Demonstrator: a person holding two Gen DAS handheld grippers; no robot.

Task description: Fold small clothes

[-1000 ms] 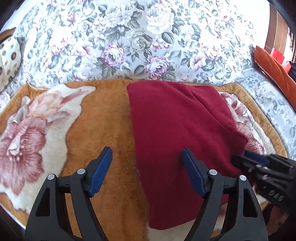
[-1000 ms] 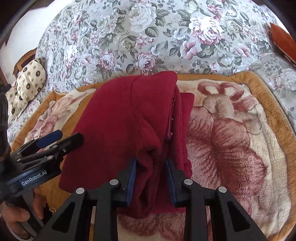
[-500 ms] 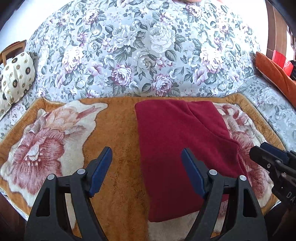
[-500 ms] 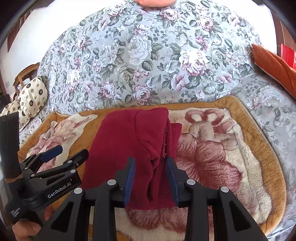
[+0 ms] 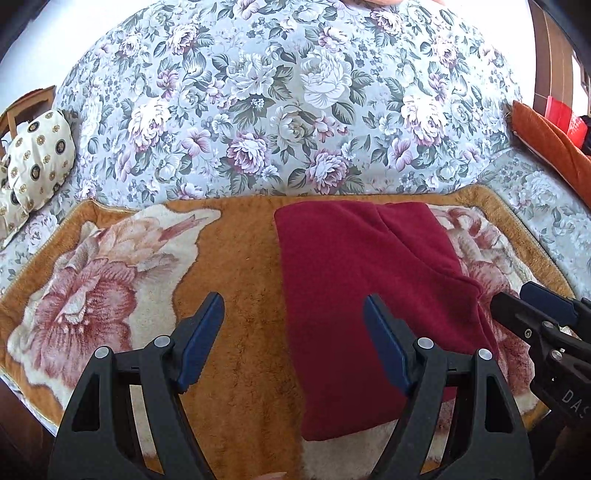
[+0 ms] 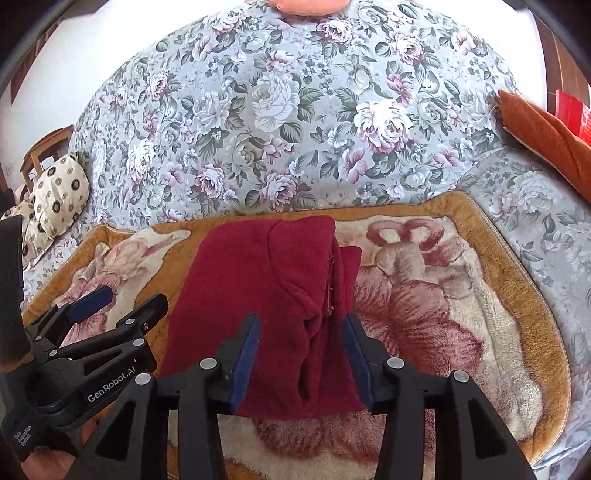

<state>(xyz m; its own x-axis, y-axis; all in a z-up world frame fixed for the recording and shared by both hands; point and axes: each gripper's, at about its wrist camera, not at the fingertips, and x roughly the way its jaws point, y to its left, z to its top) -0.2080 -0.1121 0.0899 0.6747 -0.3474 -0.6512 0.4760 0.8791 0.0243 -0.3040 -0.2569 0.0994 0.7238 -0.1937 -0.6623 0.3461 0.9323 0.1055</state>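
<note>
Your folded red garment (image 5: 354, 295) lies on the orange flowered blanket (image 5: 240, 295), right of its centre, a thicker fold running along its right edge in the right wrist view (image 6: 280, 295). Your left hand-held gripper (image 5: 293, 336) is spread wide and holds nothing; its right finger overlaps the garment's left part in the picture, its left finger is over bare blanket. Your right hand-held gripper (image 6: 301, 354) is parted about halfway, its blue pads on either side of the garment's near right fold; whether they touch the cloth cannot be told. Each tool shows in the other's view, at 4 o'clock of the left wrist view and 8 o'clock of the right. Surroundings: a spotted cream cushion (image 6: 59, 195) at 9 o'clock with wooden furniture behind it, an orange cushion (image 6: 546, 136) at 2 o'clock, a peach cushion (image 6: 310, 4) at 12 o'clock. The blanket lies on a grey floral bedspread (image 6: 280, 122), against a white wall.
</note>
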